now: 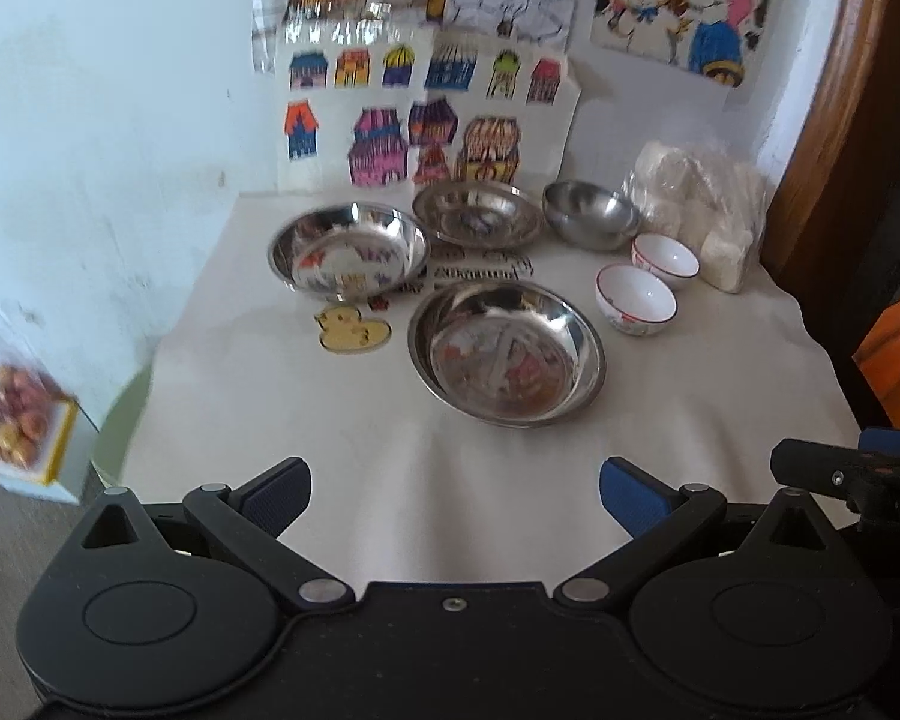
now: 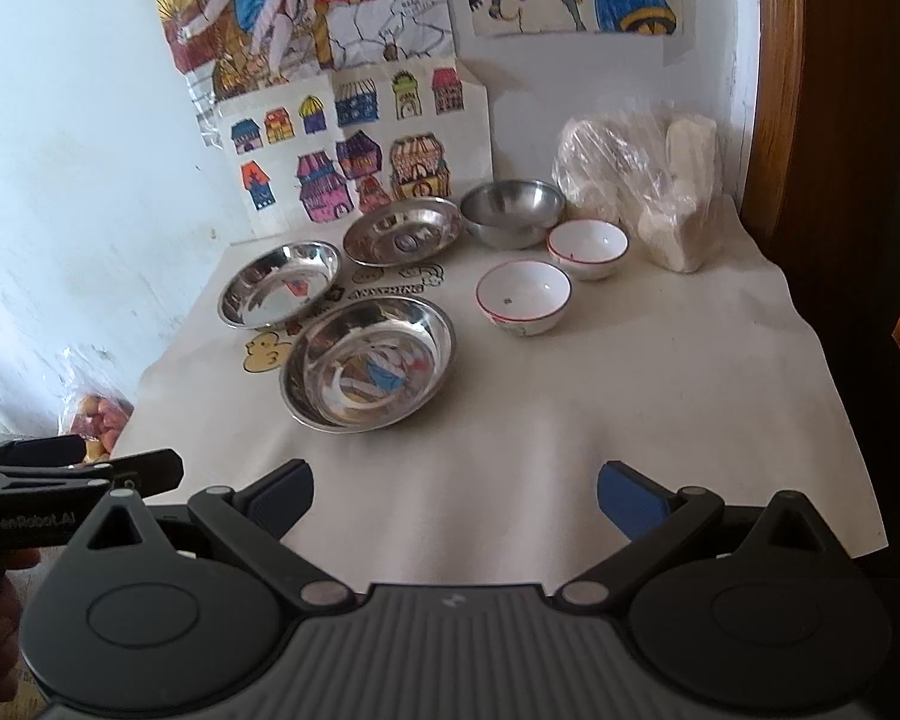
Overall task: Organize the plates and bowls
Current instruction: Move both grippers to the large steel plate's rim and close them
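Three steel plates sit on the white cloth: a near one (image 1: 506, 356) (image 2: 369, 363), a left one (image 1: 348, 250) (image 2: 279, 283) and a far one (image 1: 479, 215) (image 2: 402, 231). A deep steel bowl (image 1: 591, 214) (image 2: 513, 212) stands behind two white bowls with red rims, one near (image 1: 636, 299) (image 2: 523, 297) and one far (image 1: 665, 260) (image 2: 588, 249). My left gripper (image 1: 455, 495) and right gripper (image 2: 455, 495) are both open and empty, held over the table's near edge, short of the dishes.
A plastic bag of white blocks (image 1: 705, 213) (image 2: 648, 180) sits at the back right. Coloured drawings (image 1: 426, 114) hang on the wall behind. A yellow duck sticker (image 1: 351, 330) lies on the cloth. A bag of fruit (image 1: 12, 414) sits off the table's left.
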